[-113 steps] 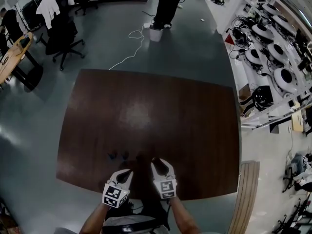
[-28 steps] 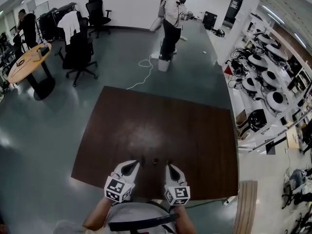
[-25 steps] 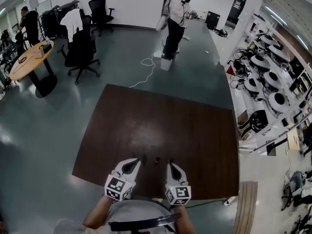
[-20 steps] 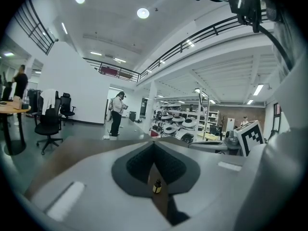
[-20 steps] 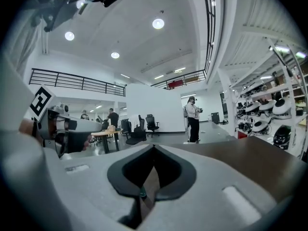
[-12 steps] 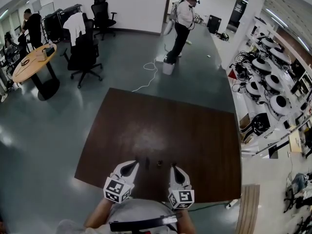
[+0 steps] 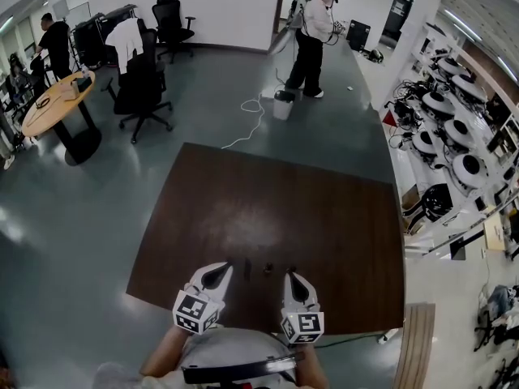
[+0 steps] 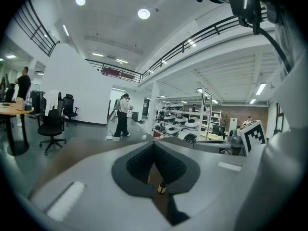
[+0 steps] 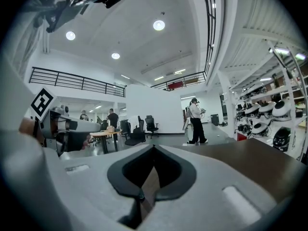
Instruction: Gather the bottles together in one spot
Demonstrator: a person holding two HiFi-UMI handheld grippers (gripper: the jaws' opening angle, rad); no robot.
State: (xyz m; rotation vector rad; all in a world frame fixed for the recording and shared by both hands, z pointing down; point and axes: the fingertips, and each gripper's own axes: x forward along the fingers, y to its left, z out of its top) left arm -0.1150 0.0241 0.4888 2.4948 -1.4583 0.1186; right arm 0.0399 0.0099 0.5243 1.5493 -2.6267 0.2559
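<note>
Small dark bottles (image 7: 267,270) stand close together near the front edge of the brown table (image 7: 259,201), one (image 7: 247,267) a little to the left. They lie between my two grippers. My left gripper (image 7: 222,268) is just left of them, jaws shut and empty. In the left gripper view, my left gripper (image 8: 154,144) has its tips together, and one small amber bottle with a dark cap (image 8: 162,187) shows low through the gap behind the tips. My right gripper (image 7: 292,276) is just right of the bottles; in its own view my right gripper (image 9: 154,148) is shut on nothing.
A person (image 7: 313,32) stands on the grey floor beyond the table, by a white bin (image 7: 282,104) and a cable (image 7: 247,125). Office chairs (image 7: 143,78) and a round wooden table (image 7: 53,104) are at the far left. Racks of equipment (image 7: 442,128) line the right.
My right gripper has shifted slightly to the right and back toward the table's edge. The bottles have stayed put. The person in the background has walked to the right.
</note>
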